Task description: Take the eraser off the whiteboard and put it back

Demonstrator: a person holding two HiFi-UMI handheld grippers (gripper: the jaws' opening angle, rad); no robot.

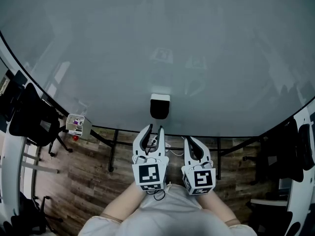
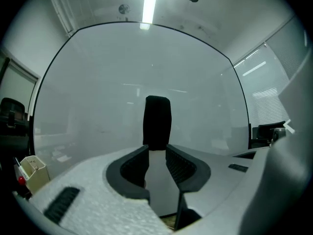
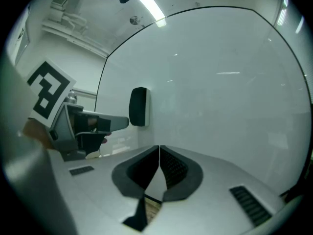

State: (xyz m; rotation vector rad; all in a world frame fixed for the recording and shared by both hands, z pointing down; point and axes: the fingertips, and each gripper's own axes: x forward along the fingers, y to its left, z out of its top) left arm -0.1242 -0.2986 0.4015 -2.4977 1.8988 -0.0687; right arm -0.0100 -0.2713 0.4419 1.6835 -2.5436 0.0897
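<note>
The black eraser (image 1: pixel 160 106) with a white top sticks to the whiteboard (image 1: pixel 147 43), low and near its middle. My left gripper (image 1: pixel 154 128) points level at it from just short of it, jaws partly apart and nothing pressed between the pads. In the left gripper view the eraser (image 2: pixel 157 121) stands upright straight beyond the fingertip gap of the left gripper (image 2: pixel 156 148). The right gripper view shows the eraser (image 3: pixel 138 106) from the side, with a left fingertip (image 3: pixel 122 122) close beside it. My right gripper (image 1: pixel 189 140) (image 3: pixel 159 147) is shut and empty, to the right.
A small tray of markers (image 1: pixel 77 125) (image 2: pixel 33 170) hangs at the board's lower left. Black chairs stand at the left (image 1: pixel 29 117) and right (image 1: pixel 290 151). The board's black frame legs (image 1: pixel 114 146) cross the wooden floor below.
</note>
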